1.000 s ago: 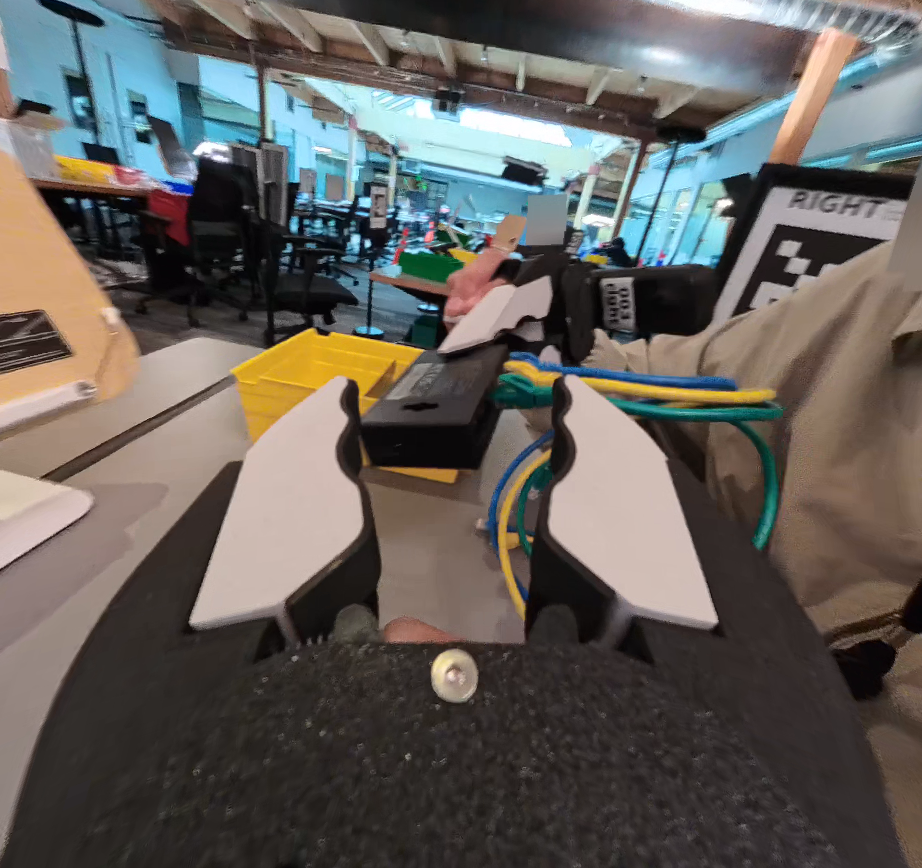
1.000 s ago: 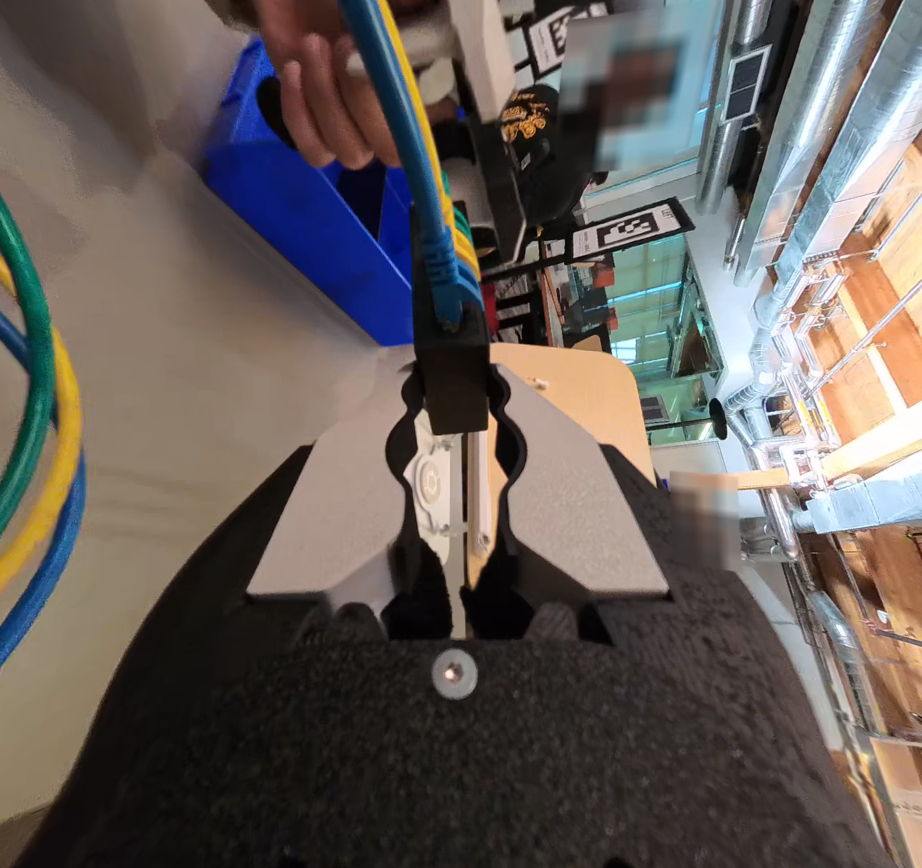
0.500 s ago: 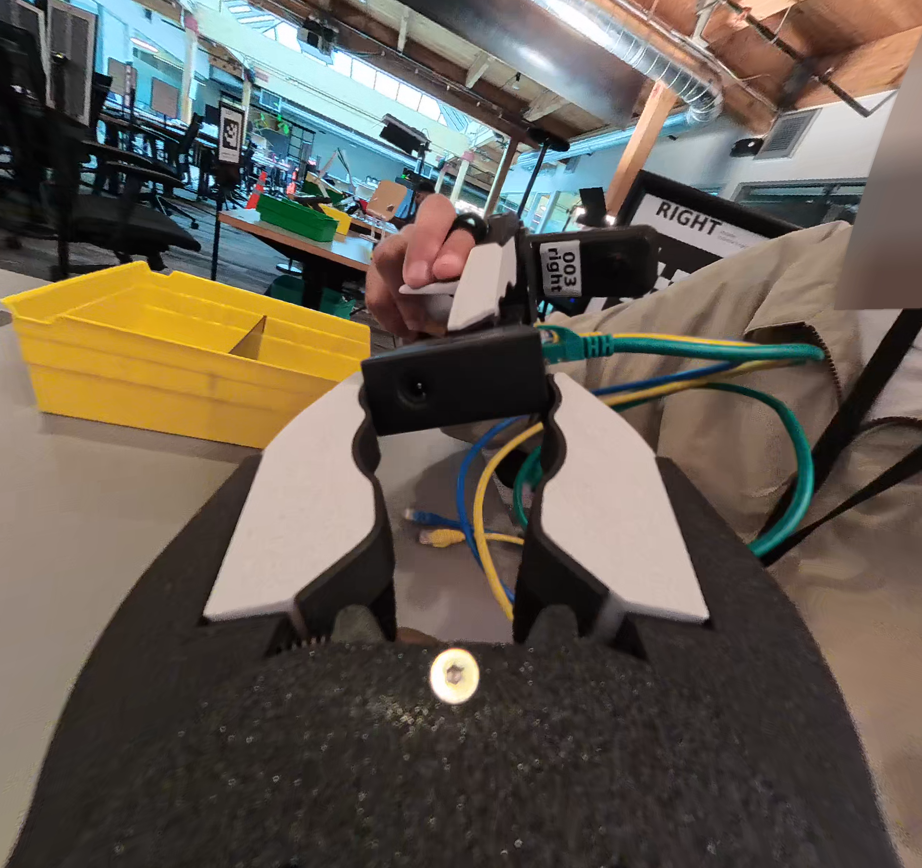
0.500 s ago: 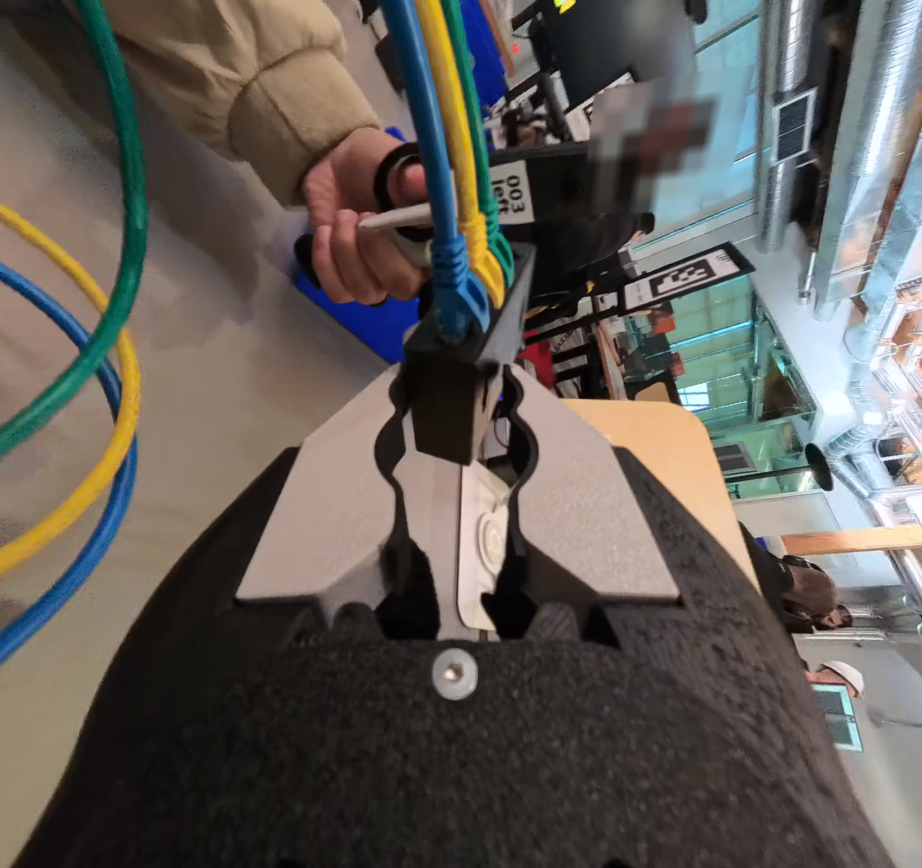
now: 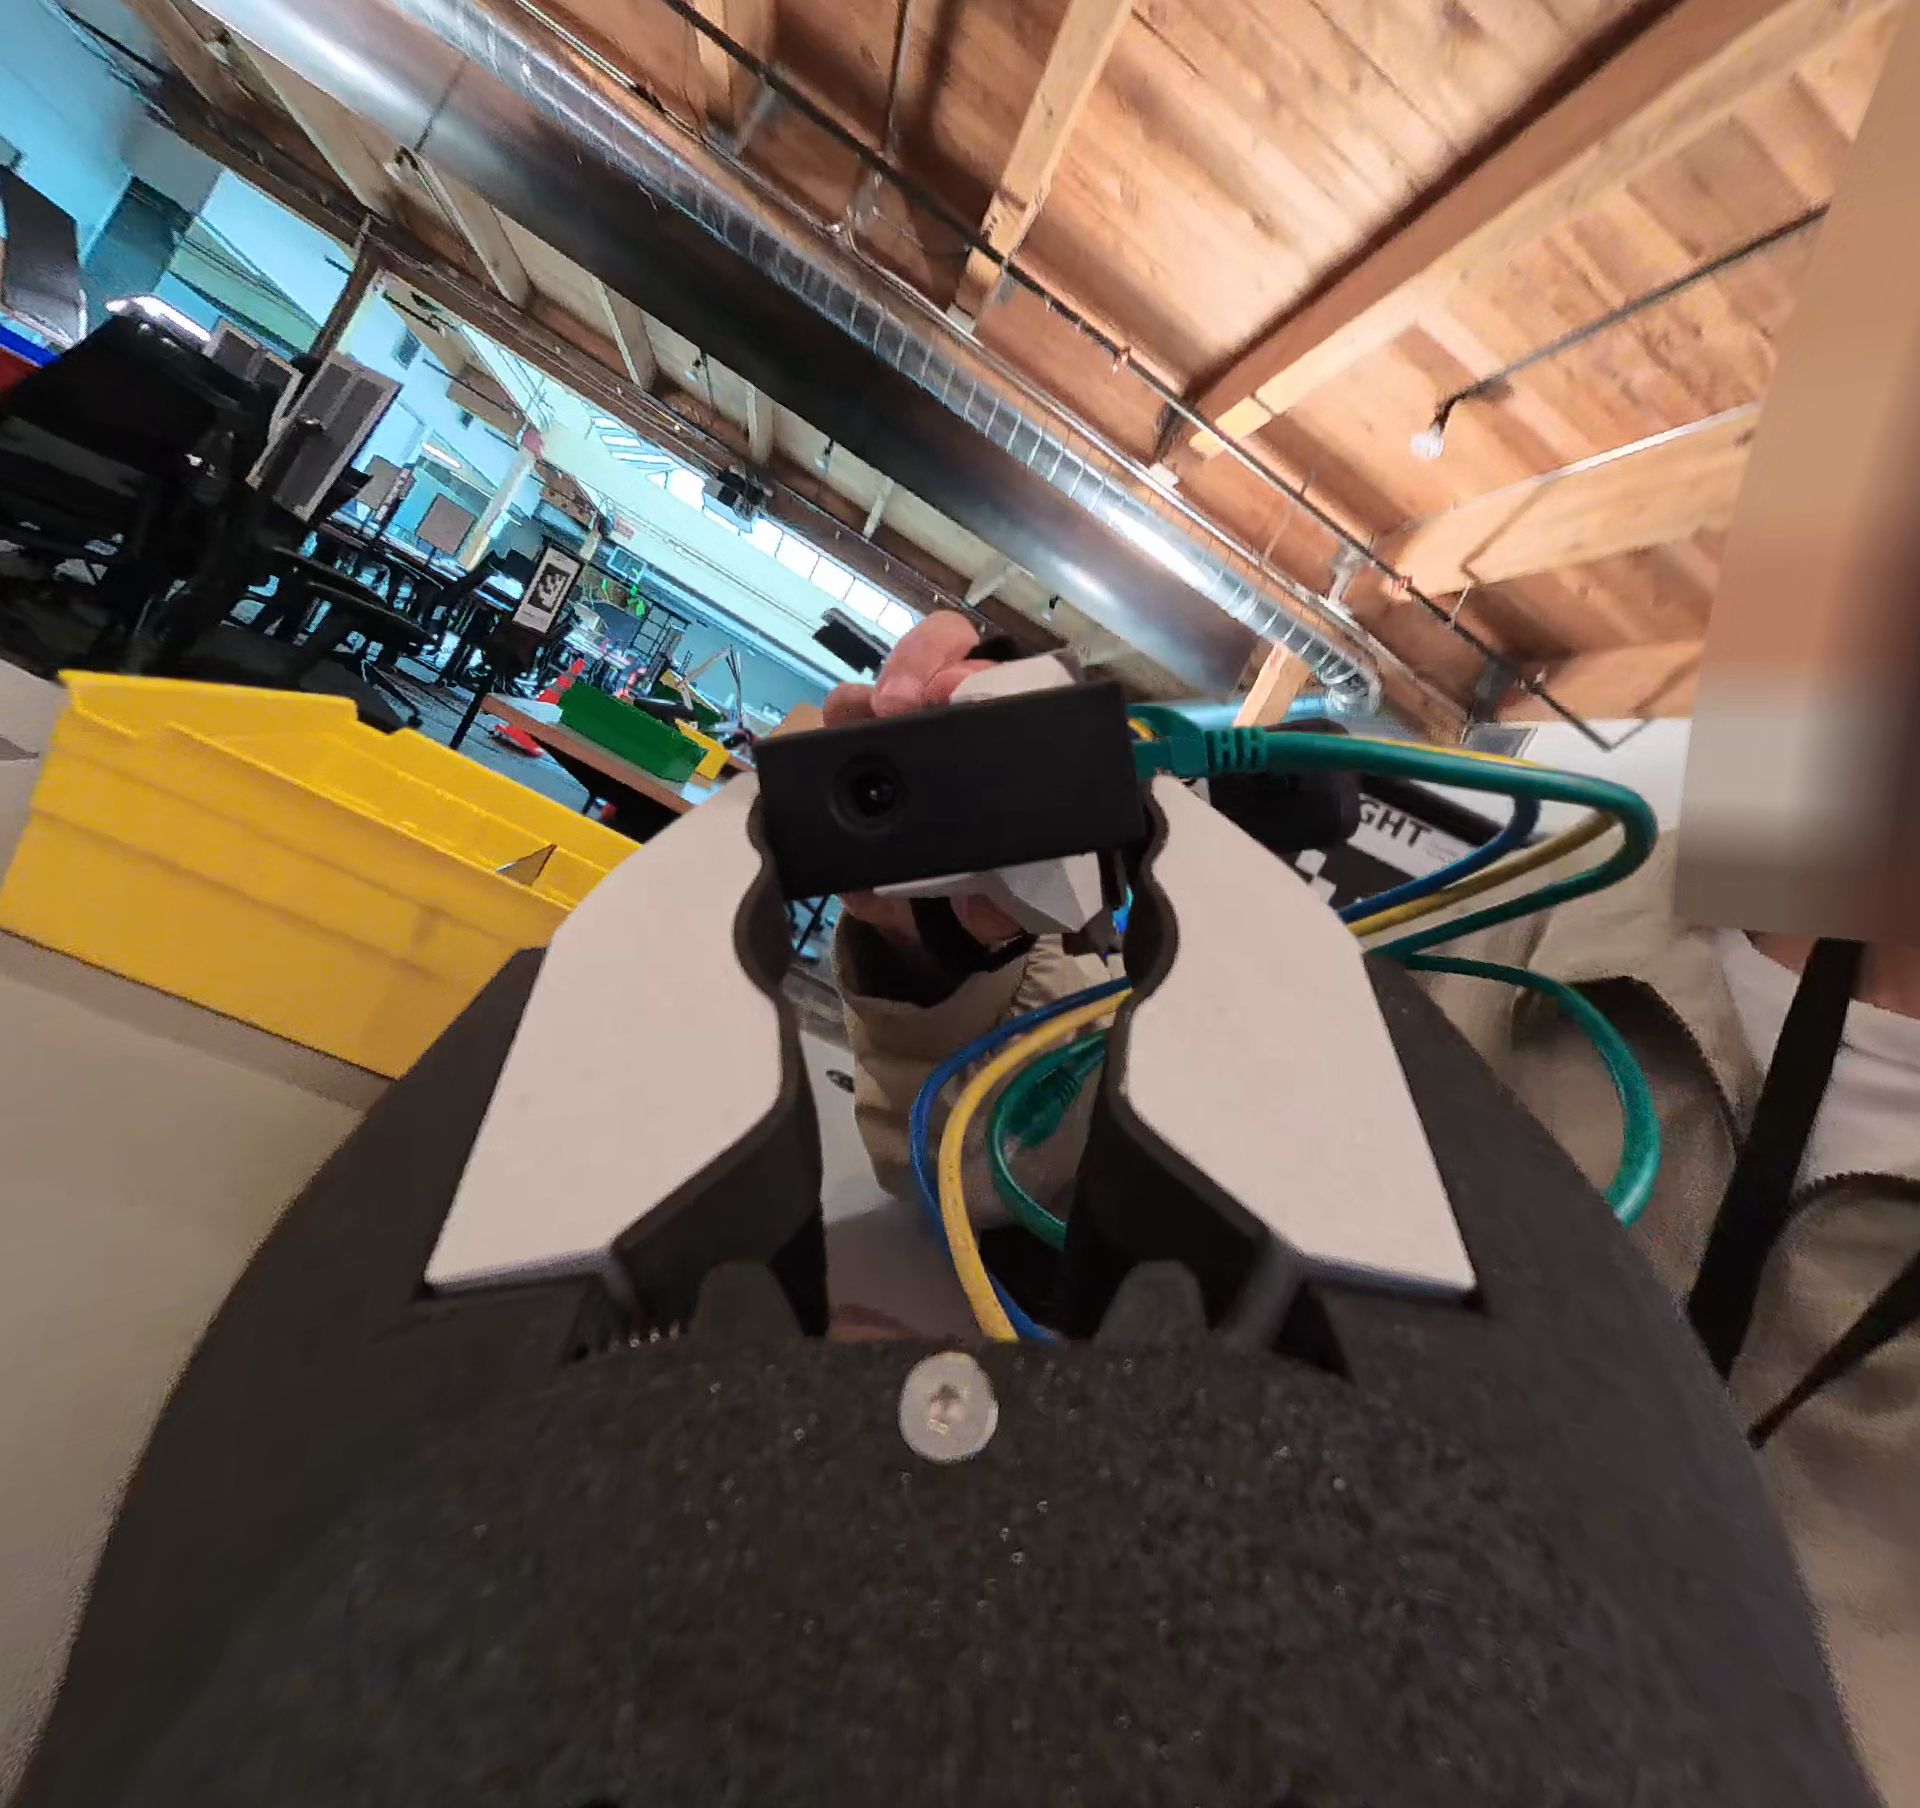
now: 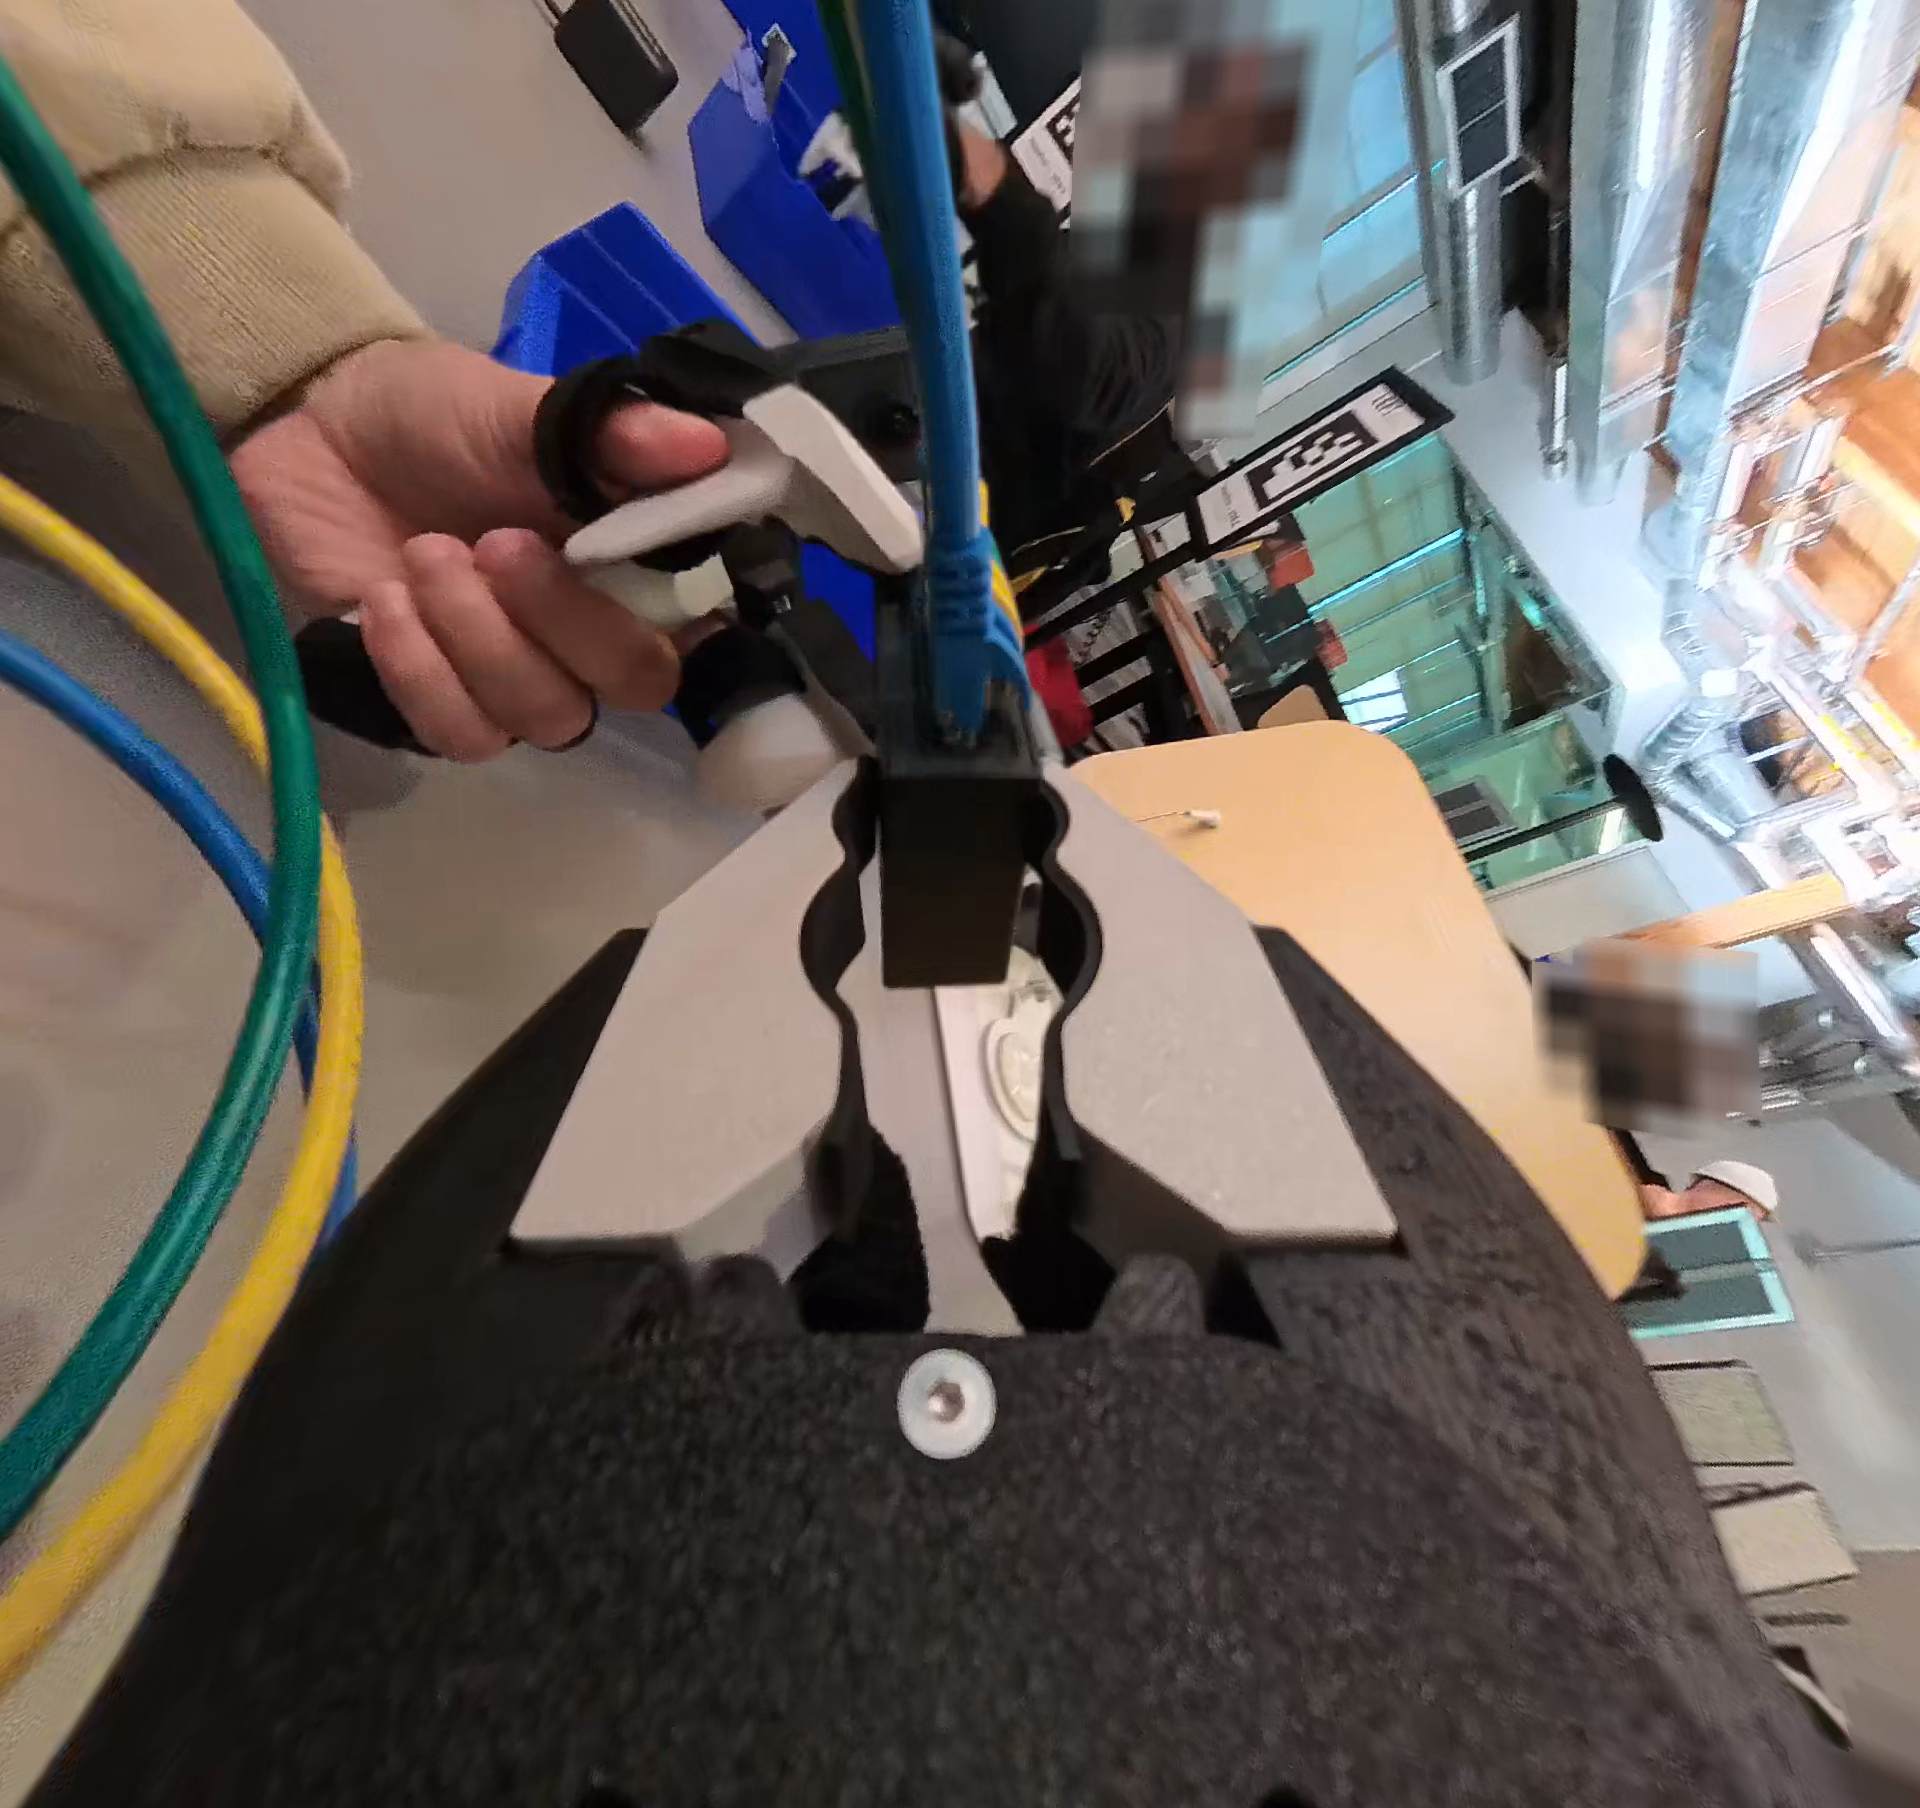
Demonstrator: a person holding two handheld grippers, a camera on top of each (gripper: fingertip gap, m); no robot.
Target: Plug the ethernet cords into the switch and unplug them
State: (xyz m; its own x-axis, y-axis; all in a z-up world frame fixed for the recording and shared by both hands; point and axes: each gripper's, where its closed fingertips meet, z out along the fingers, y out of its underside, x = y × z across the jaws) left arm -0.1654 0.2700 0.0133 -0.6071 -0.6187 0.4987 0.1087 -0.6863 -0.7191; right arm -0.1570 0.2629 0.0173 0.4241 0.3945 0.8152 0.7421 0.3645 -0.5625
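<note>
Both grippers hold the black switch (image 5: pixel 945 792) up off the table. My left gripper (image 5: pixel 951 823) is shut on its two long sides, and the end face with a round socket faces this camera. My right gripper (image 6: pixel 951 823) is shut on its flat faces; its white fingers (image 5: pixel 1013 683) show above and below the switch in the left wrist view. A green cord (image 5: pixel 1403 761), a yellow cord (image 6: pixel 312 1031) and a blue cord (image 6: pixel 925 356) are plugged into the switch (image 6: pixel 945 885) and loop down. A hand (image 6: pixel 468 553) works the left gripper's handle.
A yellow bin (image 5: pixel 260 875) stands on the grey table (image 5: pixel 125 1187) to the left. Blue bins (image 6: pixel 623 293) and a black adapter (image 6: pixel 613 65) lie beyond the hand. A tan wooden tabletop (image 6: pixel 1299 927) is behind the switch. A beige sleeve (image 6: pixel 156 200) is close by.
My left gripper closed from open onto the switch. My right gripper's pads loosened half a second ago and pressed onto the switch again. Both views have tilted up with the switch.
</note>
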